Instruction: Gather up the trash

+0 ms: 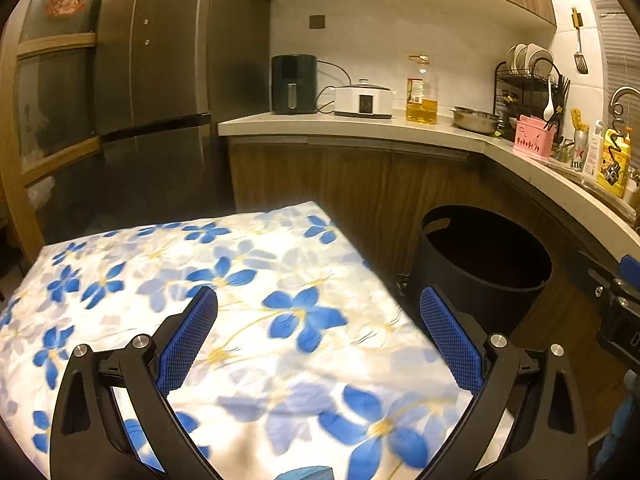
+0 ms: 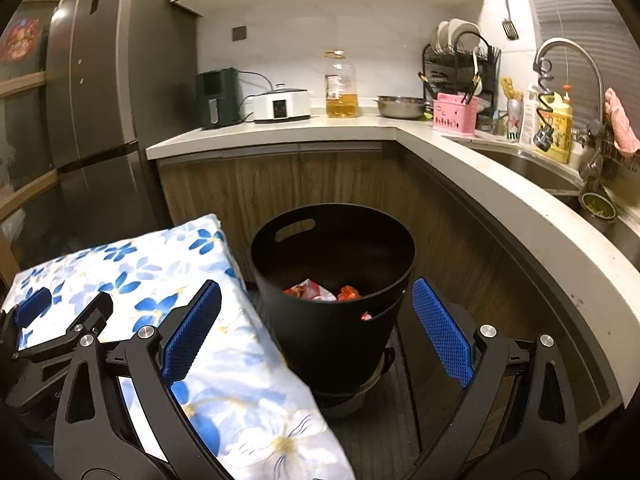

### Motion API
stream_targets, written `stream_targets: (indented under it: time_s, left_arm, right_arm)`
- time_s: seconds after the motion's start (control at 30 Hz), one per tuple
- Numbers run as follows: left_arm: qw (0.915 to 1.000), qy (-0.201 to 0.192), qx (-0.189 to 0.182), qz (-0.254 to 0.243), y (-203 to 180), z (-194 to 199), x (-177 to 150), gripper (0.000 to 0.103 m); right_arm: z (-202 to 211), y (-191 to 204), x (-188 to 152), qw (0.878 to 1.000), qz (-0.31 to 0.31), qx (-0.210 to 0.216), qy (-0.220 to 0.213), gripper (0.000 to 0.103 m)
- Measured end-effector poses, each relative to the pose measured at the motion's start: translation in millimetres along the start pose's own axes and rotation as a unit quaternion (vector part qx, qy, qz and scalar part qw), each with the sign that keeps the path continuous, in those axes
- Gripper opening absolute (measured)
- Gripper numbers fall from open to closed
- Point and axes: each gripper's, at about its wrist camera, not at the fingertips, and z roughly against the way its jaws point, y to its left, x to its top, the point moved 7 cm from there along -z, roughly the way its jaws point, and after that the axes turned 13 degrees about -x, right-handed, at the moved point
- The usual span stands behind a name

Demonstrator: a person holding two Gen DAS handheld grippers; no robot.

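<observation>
Ahead of the right gripper (image 2: 316, 320), the bin (image 2: 332, 264) is sitting nearer than to the left gripper (image 1: 320, 328), both jaws spread, empty.

Floral tablecloth (image 1: 248, 320): soft cloth, slight sheen, smooth. Trash bin (image 2: 332, 280): matt black plastic. Wrappers in bin (image 2: 310, 291): glossy, crinkled, red-white. Gripper pads (image 2: 192, 330): blue, rough waffle texture; gripper arms matt black plastic, shiny metal pins. Cabinet fronts (image 2: 280, 184): wood grain. Countertop (image 2: 460, 152): pale, smooth. Mixing bowl (image 2: 400, 106): shiny metal. Fridge (image 1: 160, 80): brushed metal look.
</observation>
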Motion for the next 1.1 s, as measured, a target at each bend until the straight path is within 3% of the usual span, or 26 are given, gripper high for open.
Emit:
stream_targets:
  time_s: [0.47, 1.1]
  left_arm:
    - [0.9997, -0.015, 0.019, 0.009, 30.0, 67.5, -24.9, 0.097]
    - [0.9994, -0.033, 0.006, 0.012, 36.2, 110.1, -39.8, 0.097]
  right_arm:
    - [77.6, 26.4, -26.0, 0.999, 0.012, 0.018, -0.025, 0.095]
    - [125.8, 33.8, -40.7, 0.999, 0.014, 0.02, -0.046, 0.097]
